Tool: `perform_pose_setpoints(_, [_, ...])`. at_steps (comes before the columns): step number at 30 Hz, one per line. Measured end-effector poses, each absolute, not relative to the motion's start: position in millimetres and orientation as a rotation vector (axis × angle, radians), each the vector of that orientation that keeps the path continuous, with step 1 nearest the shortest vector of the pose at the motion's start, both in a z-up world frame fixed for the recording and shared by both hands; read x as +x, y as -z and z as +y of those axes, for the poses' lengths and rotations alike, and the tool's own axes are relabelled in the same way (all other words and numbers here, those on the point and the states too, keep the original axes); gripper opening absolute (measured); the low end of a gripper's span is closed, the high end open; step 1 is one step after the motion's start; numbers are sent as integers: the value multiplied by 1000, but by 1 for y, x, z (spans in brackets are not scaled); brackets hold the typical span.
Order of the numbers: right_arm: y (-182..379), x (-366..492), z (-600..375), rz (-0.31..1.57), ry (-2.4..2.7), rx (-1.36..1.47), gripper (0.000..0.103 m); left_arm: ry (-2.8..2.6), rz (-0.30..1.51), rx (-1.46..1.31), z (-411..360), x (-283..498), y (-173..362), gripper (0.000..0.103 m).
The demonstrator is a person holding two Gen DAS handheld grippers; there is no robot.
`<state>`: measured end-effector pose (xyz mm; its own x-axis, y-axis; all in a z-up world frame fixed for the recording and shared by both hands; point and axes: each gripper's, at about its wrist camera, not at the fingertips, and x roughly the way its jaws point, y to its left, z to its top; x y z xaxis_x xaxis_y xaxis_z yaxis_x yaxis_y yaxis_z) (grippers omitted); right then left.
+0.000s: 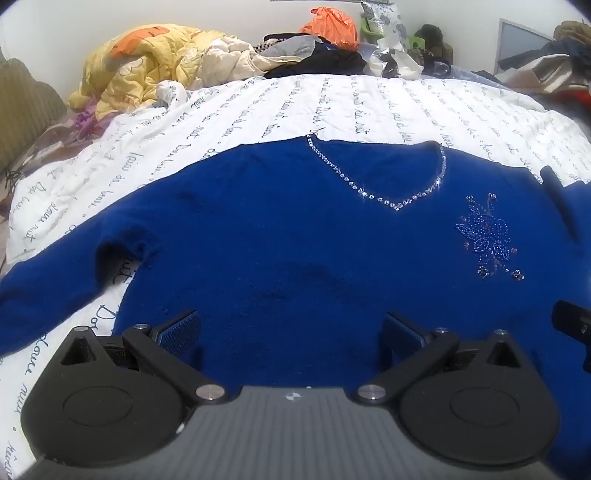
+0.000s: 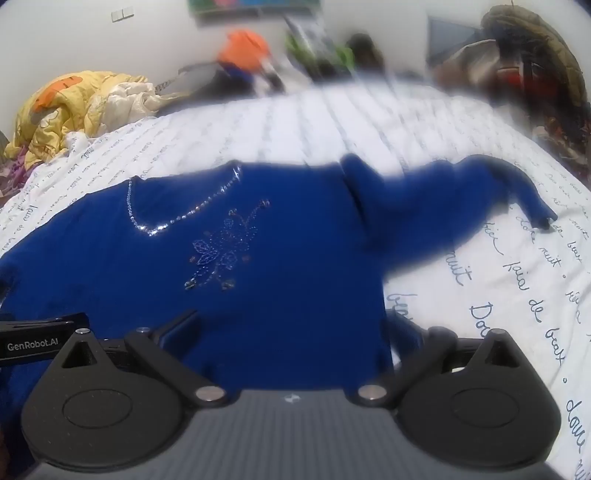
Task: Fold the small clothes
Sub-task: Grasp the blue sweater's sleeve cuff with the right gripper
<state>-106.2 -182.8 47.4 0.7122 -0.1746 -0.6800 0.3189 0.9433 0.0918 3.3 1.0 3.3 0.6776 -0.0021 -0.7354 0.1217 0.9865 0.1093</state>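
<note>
A royal blue sweater [image 1: 295,236] with a rhinestone V-neck and a beaded flower on the chest lies face up on the white bedsheet [image 1: 258,107] printed with script. My left gripper [image 1: 291,332] is open, low over the sweater's lower body, holding nothing. My right gripper [image 2: 291,332] is open over the sweater [image 2: 258,288] near its right side edge, holding nothing. The right sleeve [image 2: 461,199] stretches out to the right across the sheet [image 2: 517,295]; that area is motion-blurred. The left sleeve [image 1: 48,291] runs off to the left.
A yellow quilt [image 1: 147,62] and a pile of clothes with an orange bag [image 1: 332,27] lie along the far side of the bed. More clothes are heaped at the far right [image 2: 532,66]. Part of the other gripper shows at the right edge [image 1: 570,321].
</note>
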Motion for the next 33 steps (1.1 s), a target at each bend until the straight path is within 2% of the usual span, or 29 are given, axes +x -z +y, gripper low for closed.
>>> perform_pose_setpoints(33, [-42, -101, -188, 755, 255, 218, 103, 89, 836, 159, 0, -3, 3, 103])
